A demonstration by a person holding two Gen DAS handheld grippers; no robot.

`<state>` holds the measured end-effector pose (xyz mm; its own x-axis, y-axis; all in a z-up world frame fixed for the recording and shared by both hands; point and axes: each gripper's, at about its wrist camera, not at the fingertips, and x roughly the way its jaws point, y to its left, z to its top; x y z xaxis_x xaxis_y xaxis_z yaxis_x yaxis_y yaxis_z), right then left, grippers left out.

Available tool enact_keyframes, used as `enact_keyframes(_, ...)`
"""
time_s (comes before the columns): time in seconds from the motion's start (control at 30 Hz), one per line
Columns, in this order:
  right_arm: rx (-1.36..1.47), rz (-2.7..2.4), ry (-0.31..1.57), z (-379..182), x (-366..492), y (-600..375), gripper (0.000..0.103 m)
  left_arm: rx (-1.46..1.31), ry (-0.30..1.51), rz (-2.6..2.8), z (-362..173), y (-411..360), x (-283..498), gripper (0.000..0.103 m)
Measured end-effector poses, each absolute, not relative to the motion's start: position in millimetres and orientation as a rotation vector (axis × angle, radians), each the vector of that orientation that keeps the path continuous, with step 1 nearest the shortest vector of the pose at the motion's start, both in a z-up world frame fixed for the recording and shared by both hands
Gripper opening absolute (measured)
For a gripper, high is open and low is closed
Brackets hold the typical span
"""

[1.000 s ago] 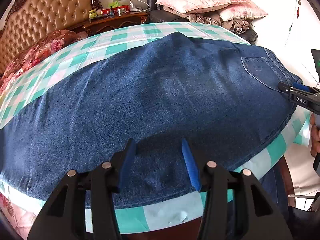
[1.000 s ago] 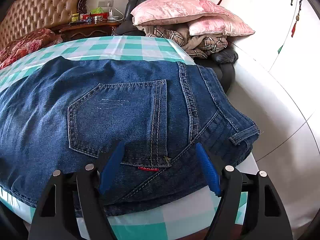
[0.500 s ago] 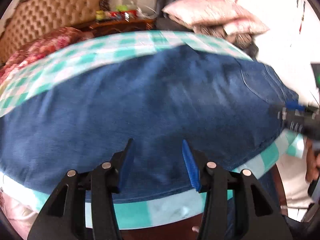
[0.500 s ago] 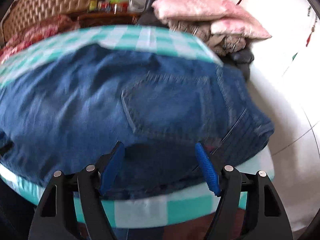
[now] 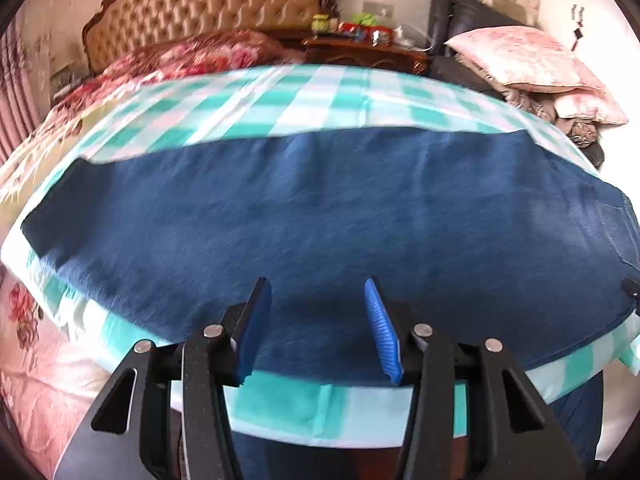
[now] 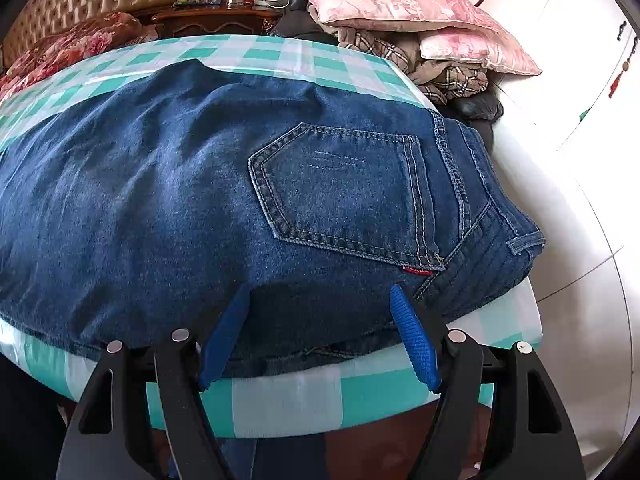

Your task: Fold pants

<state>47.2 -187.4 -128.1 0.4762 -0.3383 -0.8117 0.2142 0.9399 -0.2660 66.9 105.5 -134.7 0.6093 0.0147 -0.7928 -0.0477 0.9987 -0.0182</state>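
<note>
Dark blue jeans lie flat, lengthwise, on a table with a teal-and-white checked cloth. In the left wrist view the legs stretch to the left, hem near the left edge. My left gripper is open and empty over the near edge of the legs. In the right wrist view the waist end of the jeans shows, with a back pocket and belt loop at the right. My right gripper is open and empty over the near edge below the pocket.
The cloth's front edge hangs just below the grippers. A bed with a tufted headboard and floral quilt lies behind. A wooden nightstand with small items and a chair stacked with pink pillows stand at the back right.
Both grippers have swung left along the jeans and pulled back a little. The left view now takes in the leg hems; the pocket sits further right in the right view. Both stay open.
</note>
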Motion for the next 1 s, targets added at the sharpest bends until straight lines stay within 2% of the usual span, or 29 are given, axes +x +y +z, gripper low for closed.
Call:
enact_keyframes(0.1, -0.074, -0.31, 1.005, -121.9, 41.6, -193.7, 0.069, -0.021, 0.919, 0.023, -139.5, 111.2, 62.0, 0.05)
enact_keyframes(0.33, 0.107, -0.349, 0.839, -85.0, 25.6, -238.3, 0.069, -0.015, 0.905, -0.01, -140.9, 116.7, 58.8, 0.052)
enact_keyframes(0.4, 0.113, -0.352, 0.847, -85.1, 29.9, -251.7, 0.068, -0.029, 0.903, -0.028, -140.6, 117.7, 58.2, 0.056)
enact_keyframes(0.47, 0.099, -0.359, 0.888, -94.1, 36.6, -260.4, 0.062, -0.055, 0.89, -0.044, -138.8, 120.1, 55.9, 0.056)
enact_keyframes(0.53, 0.117, -0.343, 0.985, -115.2, 43.1, -268.8, 0.048, -0.06, 0.841, -0.105, -129.0, 113.5, 47.4, 0.056)
enact_keyframes(0.67, 0.148, -0.305, 0.975, -114.9, 34.2, -269.4, 0.045, 0.043, 0.754, -0.308, -107.2, 70.2, 29.7, 0.055)
enact_keyframes(0.77, 0.341, -0.249, 0.96, -105.5, 20.5, -285.4, 0.047, 0.119, 0.732, -0.521, -102.5, 11.5, 18.5, 0.054)
enact_keyframes(0.9, 0.59, -0.256, 0.954, -108.0, 10.6, -320.8, 0.05, 0.263, 0.697, -0.682, -109.8, -58.4, 8.8, 0.041)
enact_keyframes(1.0, 0.744, -0.278, 0.933, -112.4, 4.8, -348.5, 0.05, 0.344, 0.662, -0.777, -114.0, -106.9, 6.9, 0.037)
